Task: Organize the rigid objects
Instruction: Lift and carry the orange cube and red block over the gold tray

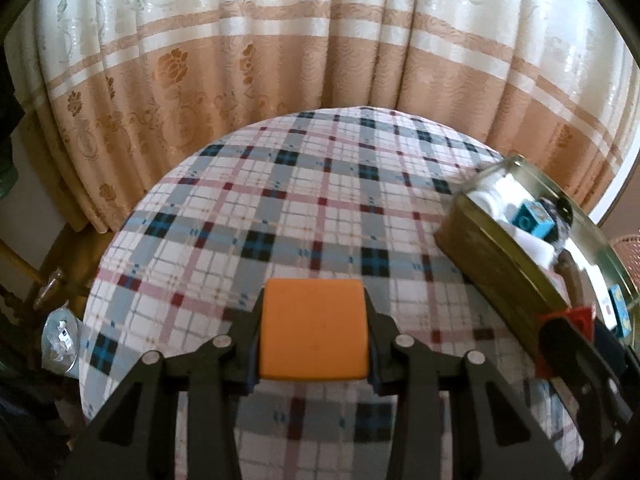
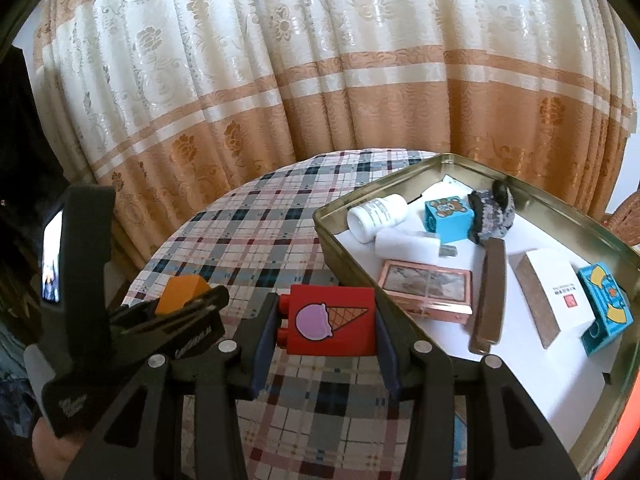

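My left gripper (image 1: 313,336) is shut on an orange block (image 1: 313,330), held above the plaid tablecloth (image 1: 280,208). In the right wrist view that orange block (image 2: 182,293) and the left gripper (image 2: 184,312) show at the left. My right gripper (image 2: 326,326) is shut on a red block (image 2: 332,320) with an ice-cream cone picture and studs on its left side. It hovers just left of an open metal tin (image 2: 328,236). In the left wrist view the red block (image 1: 576,318) and the tin (image 1: 496,276) sit at the right.
The tin holds a white bottle (image 2: 378,216), two blue picture blocks (image 2: 448,220), a knitted grey item (image 2: 494,212), a pink case (image 2: 426,290), a brown bar (image 2: 490,292) and a white box (image 2: 552,284). A patterned curtain (image 2: 320,80) hangs behind the round table. A wicker chair (image 2: 624,220) stands at the right.
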`<state>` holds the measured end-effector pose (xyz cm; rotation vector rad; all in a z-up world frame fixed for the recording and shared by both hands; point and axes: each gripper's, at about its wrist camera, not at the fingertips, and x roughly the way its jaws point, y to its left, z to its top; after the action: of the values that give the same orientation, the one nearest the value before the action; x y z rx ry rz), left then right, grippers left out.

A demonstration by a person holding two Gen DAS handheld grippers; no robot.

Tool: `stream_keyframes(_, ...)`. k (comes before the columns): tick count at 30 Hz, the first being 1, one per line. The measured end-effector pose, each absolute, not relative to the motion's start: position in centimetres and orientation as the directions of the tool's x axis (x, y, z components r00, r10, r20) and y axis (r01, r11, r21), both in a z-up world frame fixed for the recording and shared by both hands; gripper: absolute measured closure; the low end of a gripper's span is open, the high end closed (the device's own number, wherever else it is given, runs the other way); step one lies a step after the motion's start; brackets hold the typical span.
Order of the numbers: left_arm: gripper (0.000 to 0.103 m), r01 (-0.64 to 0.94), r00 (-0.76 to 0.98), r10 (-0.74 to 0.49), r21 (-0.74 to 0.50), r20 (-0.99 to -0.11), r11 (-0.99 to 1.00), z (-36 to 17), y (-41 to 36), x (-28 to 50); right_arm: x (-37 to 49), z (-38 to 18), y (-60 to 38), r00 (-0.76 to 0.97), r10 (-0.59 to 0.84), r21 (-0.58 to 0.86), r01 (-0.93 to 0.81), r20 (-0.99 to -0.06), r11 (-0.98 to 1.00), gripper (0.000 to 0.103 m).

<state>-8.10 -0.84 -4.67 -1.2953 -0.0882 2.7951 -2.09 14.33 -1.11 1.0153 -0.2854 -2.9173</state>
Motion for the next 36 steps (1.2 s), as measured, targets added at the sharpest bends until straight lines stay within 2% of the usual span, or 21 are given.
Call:
stream_keyframes(6,0.064,-0.052,-0.640,0.118,-0.110,-0.759,-0.993,-4.1,-0.1,-6.6,-1.0,-0.7,15.0,-0.789,-0.082,0.184,-0.040,-0.608,-0.982,0.056)
stream_keyframes(23,0.064,-0.095,-0.648,0.143,-0.107,-0.748,-0.990,-2.9,1.8,-3.8,1.8,-0.7,17.4,-0.790,-0.055,0.189,-0.078,-0.611,-0.979,0.056)
stream_keyframes(36,0.064,-0.182,-0.660,0.207,-0.114,-0.722,-0.977,-1.6,4.1,-2.5,3.9,0.9,20.8,-0.817,0.007,0.179,-0.135,-0.576,-0.974,0.056)
